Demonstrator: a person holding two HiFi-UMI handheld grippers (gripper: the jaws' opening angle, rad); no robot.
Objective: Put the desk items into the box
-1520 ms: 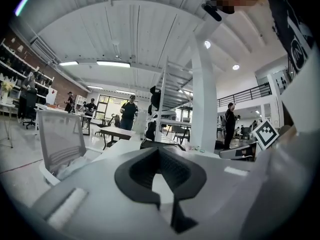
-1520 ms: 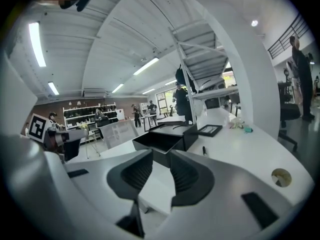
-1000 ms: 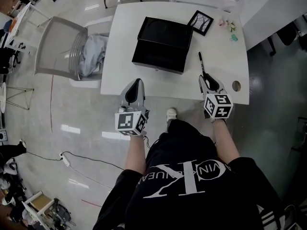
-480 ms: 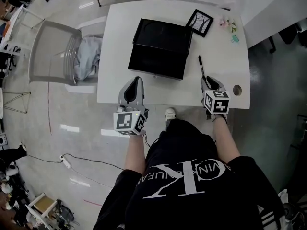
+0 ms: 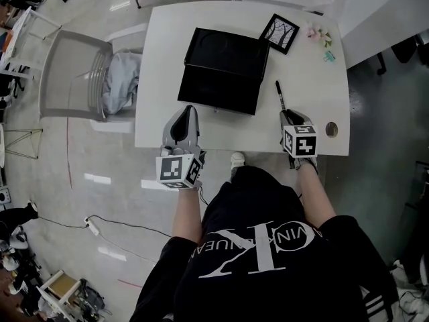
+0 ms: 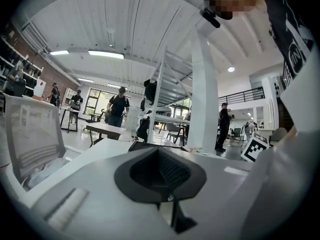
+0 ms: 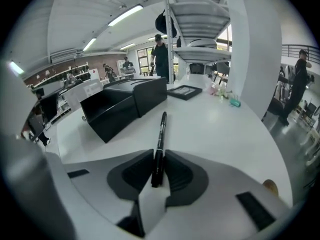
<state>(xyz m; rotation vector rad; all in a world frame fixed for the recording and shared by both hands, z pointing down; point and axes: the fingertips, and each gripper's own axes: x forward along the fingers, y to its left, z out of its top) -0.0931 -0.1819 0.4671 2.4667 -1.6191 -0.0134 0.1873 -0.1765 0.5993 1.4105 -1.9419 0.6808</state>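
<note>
On the white desk [image 5: 308, 79] an open black box [image 5: 221, 69] stands empty, also in the right gripper view [image 7: 120, 104]. My right gripper [image 5: 286, 113] [image 7: 159, 159] is at the desk's near right edge, shut on the rear end of a black pen [image 5: 279, 94] [image 7: 160, 134] that points away along the desk. My left gripper [image 5: 190, 111] [image 6: 160, 154] hovers at the near left edge, jaws together with nothing between them. A black picture frame [image 5: 279, 32] [image 7: 185, 91] and small pastel items [image 5: 323, 42] [image 7: 227, 98] lie at the far right.
A round cable hole [image 5: 331, 128] sits in the desk right of my right gripper. A grey mesh chair [image 5: 77, 72] with a grey cloth [image 5: 126, 79] stands left of the desk. Another white table [image 5: 382, 12] is at the far right. People stand in the background.
The head view has shifted slightly. Both grippers stay at the near desk edge, and the right one still holds the pen.
</note>
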